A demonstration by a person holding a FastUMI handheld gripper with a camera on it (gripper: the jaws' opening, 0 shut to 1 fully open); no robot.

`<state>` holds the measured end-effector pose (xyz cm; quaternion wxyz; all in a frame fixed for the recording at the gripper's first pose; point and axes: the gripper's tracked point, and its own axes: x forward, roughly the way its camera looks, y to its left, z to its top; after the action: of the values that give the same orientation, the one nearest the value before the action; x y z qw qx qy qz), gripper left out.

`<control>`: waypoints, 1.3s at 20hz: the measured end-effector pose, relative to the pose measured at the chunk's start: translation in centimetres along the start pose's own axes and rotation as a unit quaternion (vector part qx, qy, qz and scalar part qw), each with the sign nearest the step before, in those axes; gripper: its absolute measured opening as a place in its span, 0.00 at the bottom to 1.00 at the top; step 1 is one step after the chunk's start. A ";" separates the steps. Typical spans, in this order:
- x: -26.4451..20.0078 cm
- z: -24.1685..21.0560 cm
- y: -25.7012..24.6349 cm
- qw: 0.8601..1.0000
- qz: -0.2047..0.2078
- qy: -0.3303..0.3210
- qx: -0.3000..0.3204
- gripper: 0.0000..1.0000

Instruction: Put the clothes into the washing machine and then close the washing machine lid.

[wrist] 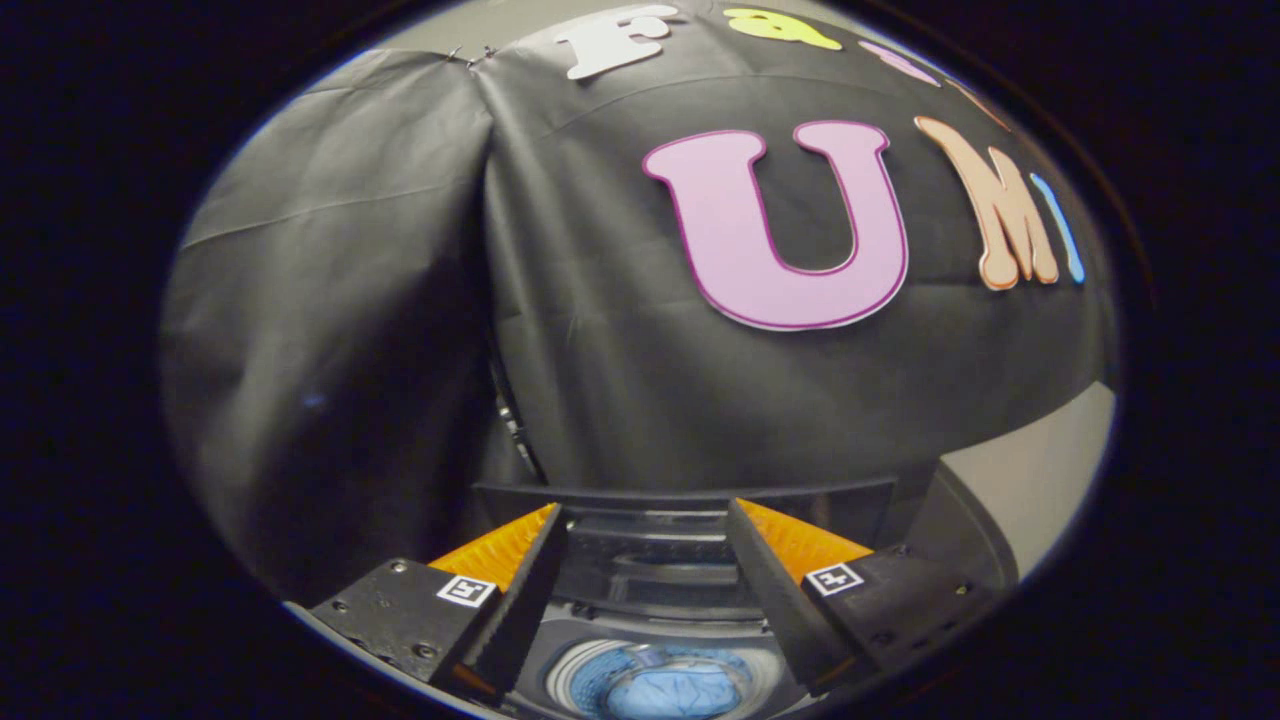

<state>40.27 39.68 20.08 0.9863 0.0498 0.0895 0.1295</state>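
My gripper (645, 515) hangs above the washing machine (640, 625), fingers apart and open, with nothing between them. Below and between the fingers I see the machine's round drum opening, and a blue garment (665, 690) lies inside it. The dark lid (690, 495) stands raised behind the opening, just beyond my fingertips, its top edge running across at their height.
The booth's black cloth wall hangs close behind the machine. A pale grey panel (1040, 480) stands beside the machine to the right of my fingers.
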 end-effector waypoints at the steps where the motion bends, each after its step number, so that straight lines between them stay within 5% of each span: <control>1: 0.8 0.3 -0.2 1.000 -0.003 0.001 0.002 0.97; 10: 7.5 -0.8 -3.4 0.997 -0.053 0.038 0.029 0.97; 15: 7.5 -1.1 -3.2 0.996 -0.078 0.036 -0.024 0.97; 26: 7.6 -1.2 -3.5 0.996 -0.069 0.037 -0.034 0.98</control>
<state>48.13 38.43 17.23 0.9900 0.0055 0.1250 0.0656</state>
